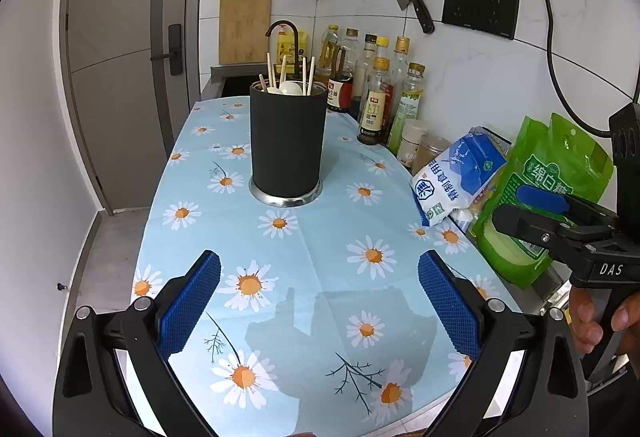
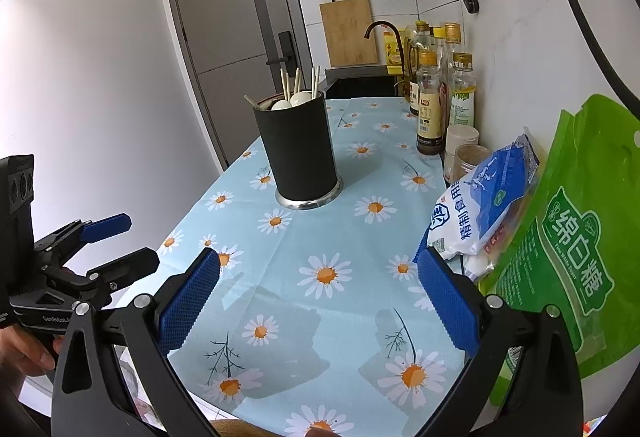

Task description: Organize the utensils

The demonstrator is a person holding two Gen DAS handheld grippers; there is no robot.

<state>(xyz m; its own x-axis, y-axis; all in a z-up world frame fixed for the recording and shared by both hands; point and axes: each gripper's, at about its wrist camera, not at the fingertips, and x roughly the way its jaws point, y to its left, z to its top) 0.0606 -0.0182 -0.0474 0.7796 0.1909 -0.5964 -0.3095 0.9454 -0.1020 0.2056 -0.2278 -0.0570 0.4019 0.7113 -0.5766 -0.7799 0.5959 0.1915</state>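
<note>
A black cylindrical utensil holder [image 1: 288, 141] [image 2: 298, 149] with a steel base stands upright on the daisy-print tablecloth [image 1: 312, 249] [image 2: 320, 237]. Several chopsticks [image 1: 274, 71] [image 2: 298, 79] and white spoons [image 1: 290, 88] [image 2: 300, 98] stick out of its top. My left gripper [image 1: 319, 301] hovers open over the near part of the cloth, nothing between its blue pads. My right gripper [image 2: 318, 297] is open too, empty, beside it on the right. Each gripper appears in the other's view, the right gripper [image 1: 524, 207] and the left gripper [image 2: 124, 241], both held by a hand.
Sauce and oil bottles [image 1: 380, 93] [image 2: 436, 93] line the right wall. A blue-white salt bag [image 1: 456, 177] [image 2: 480, 205] and a green sugar bag [image 1: 544, 197] [image 2: 568, 257] lean at the right edge. Sink and faucet [image 1: 282, 37] are behind. The counter drops off on the left.
</note>
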